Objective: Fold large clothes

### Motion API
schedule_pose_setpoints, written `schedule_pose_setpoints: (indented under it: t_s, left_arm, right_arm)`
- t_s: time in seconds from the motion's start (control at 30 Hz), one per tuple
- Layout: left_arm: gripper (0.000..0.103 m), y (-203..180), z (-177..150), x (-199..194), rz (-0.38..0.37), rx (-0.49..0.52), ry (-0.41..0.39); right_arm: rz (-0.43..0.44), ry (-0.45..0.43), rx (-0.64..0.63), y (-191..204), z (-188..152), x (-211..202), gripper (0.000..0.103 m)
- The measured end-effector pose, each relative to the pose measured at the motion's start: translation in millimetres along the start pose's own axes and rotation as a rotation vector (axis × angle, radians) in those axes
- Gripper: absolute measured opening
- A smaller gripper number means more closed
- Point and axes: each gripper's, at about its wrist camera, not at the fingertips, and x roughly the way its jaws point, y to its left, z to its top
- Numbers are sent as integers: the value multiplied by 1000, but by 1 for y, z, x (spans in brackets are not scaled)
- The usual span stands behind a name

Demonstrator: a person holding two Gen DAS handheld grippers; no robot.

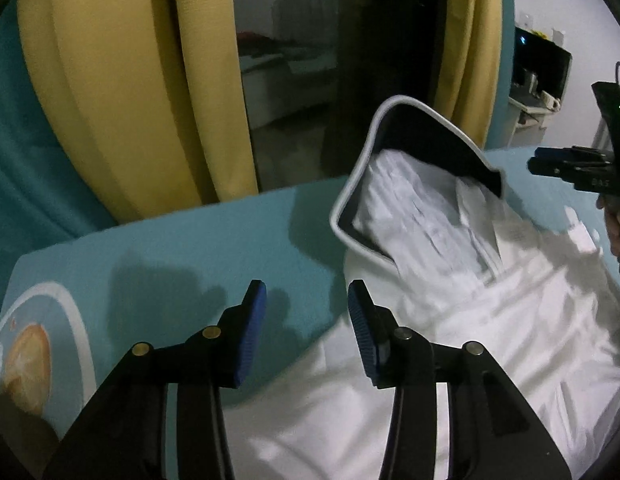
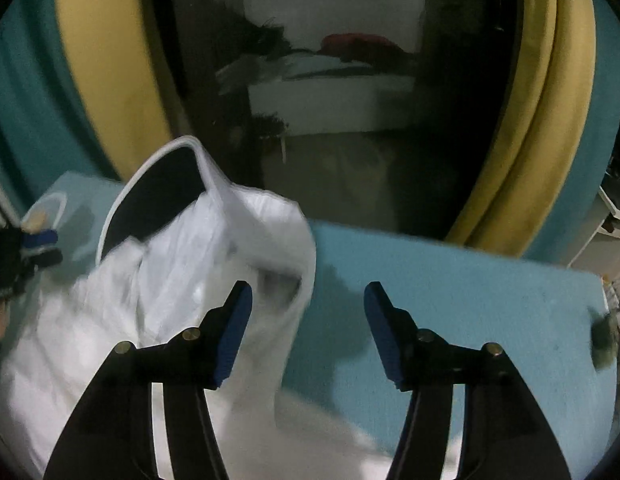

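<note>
- Blue-padded left gripper [image 1: 305, 332] hangs with jaws apart and nothing between them; the right gripper [image 2: 307, 334] likewise.
- White garment [image 1: 490, 320] lies on the teal bed [image 1: 189, 240], from 5 o'clock toward 1 o'clock in the left view.
- Its dark-lined hood [image 1: 410, 148] stands up at 1 o'clock; unheld, it may slump and spoil the fold.

A flat teal fabric-covered surface [image 1: 189, 240] bears a crumpled white garment with a dark, white-piped hood [image 1: 450, 288].

Dimly lit, blue-tinged; motion-blurred across the white garment [image 2: 181, 264]; strongly bowed at the edges, with black vignetted corners
</note>
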Motion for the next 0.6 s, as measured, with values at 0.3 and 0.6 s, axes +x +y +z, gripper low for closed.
schedule_pose_setpoints:
  t_s: [0.3,0.6]
  left_arm:
    - [45,9,8,29,-35,-45,22]
    - [45,24,9,30,-57,-55,-1]
  right_arm:
    - [156,141,176,-25,9,86,59]
    - [243,201,-177,32,-20,70,13]
